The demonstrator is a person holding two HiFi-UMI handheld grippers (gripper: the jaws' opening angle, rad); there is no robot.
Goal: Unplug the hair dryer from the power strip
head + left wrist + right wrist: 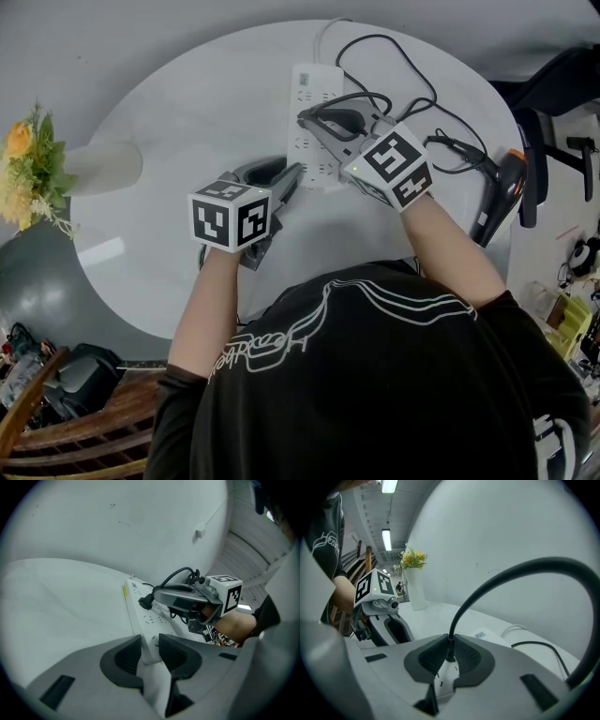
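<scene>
Vase point(103, 167) at far left, out of the way. Mid-frame, left gripper point(286, 178) is clamped on the strip point(314, 89) near its end, prob. to pin it vs. the pull. Just right, right gripper point(317, 118) pinches the black plug point(450, 654), which looks still seated. Dryer point(497, 192) lies at right edge of frame, cord looping back. Strip label too small to read.

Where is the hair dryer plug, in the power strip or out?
In: the plug sits in the power strip, right gripper shut on it.
</scene>
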